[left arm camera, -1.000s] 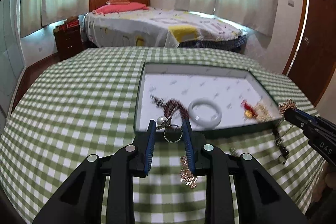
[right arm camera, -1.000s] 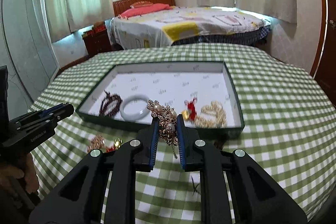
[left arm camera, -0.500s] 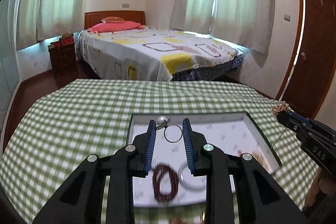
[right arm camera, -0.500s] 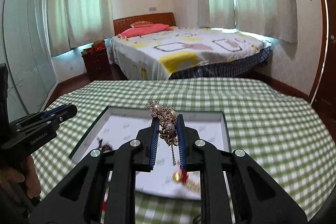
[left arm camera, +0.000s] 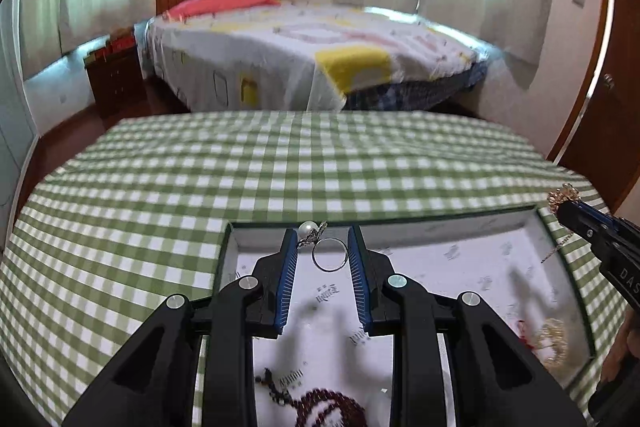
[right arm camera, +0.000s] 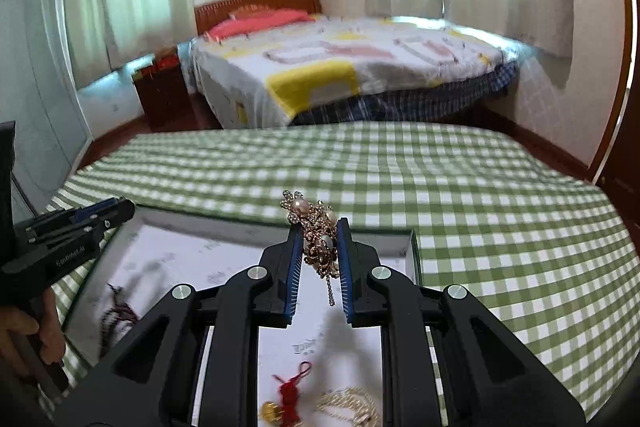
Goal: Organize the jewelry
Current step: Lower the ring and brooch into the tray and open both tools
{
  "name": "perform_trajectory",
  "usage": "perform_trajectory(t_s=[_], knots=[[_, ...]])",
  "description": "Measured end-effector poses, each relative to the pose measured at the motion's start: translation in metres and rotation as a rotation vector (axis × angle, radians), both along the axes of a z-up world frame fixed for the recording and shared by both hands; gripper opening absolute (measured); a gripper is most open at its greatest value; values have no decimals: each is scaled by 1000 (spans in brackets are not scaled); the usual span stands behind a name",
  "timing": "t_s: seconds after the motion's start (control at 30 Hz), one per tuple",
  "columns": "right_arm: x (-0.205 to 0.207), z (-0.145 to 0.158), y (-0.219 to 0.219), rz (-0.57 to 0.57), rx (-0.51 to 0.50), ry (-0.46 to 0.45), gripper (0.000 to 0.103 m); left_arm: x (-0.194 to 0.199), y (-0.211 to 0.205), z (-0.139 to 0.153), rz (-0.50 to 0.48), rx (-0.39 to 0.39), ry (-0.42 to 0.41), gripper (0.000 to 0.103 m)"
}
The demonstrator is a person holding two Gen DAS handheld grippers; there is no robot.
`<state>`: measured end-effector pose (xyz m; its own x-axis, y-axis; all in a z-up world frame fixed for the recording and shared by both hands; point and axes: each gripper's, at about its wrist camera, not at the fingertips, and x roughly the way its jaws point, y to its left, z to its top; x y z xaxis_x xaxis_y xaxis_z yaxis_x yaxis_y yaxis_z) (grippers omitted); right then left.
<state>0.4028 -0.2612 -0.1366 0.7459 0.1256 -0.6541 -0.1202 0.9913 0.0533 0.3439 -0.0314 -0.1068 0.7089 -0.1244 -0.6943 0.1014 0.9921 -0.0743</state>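
Both grippers hang over the jewelry tray (left arm camera: 536, 223): left gripper (left arm camera: 322, 247) clamped on a pearl ring (left arm camera: 329, 254), right gripper (right arm camera: 319, 243) clamped on a pearl brooch (right arm camera: 316, 235).

The checked tabletop (left arm camera: 280, 167) lay bare beyond the tray (left arm camera: 224, 259), free for passage. Inside the tray, the near floor held dark beads (left arm camera: 332, 407), a gold chain (right arm camera: 352, 407) and a red tassel (right arm camera: 290, 393); its far half was open.
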Motion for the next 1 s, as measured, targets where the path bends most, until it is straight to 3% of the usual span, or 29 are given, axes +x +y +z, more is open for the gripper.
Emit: perform_trajectory(t_s=[0.23, 0.43, 0.6, 0.67, 0.7, 0.83, 1.0], knots=[[35, -33, -4, -1, -17, 167, 17, 27, 5, -24, 21, -31, 133, 27], [44, -42, -3, -4, -33, 228, 17, 37, 6, -41, 9, -56, 256, 27], [48, -47, -2, 1, -37, 264, 20, 37, 4, -43, 6, -38, 261, 29], [48, -46, -3, -2, -36, 258, 24, 38, 2, -44, 1, -32, 261, 42], [47, -45, -3, -3, -34, 252, 30, 39, 1, -44, 2, -28, 261, 45], [41, -38, -5, -10, -24, 219, 40, 40, -4, -39, 9, -21, 229, 61], [21, -17, -4, -16, 0, 129, 43, 24, 5, -20, 35, -76, 136, 61]])
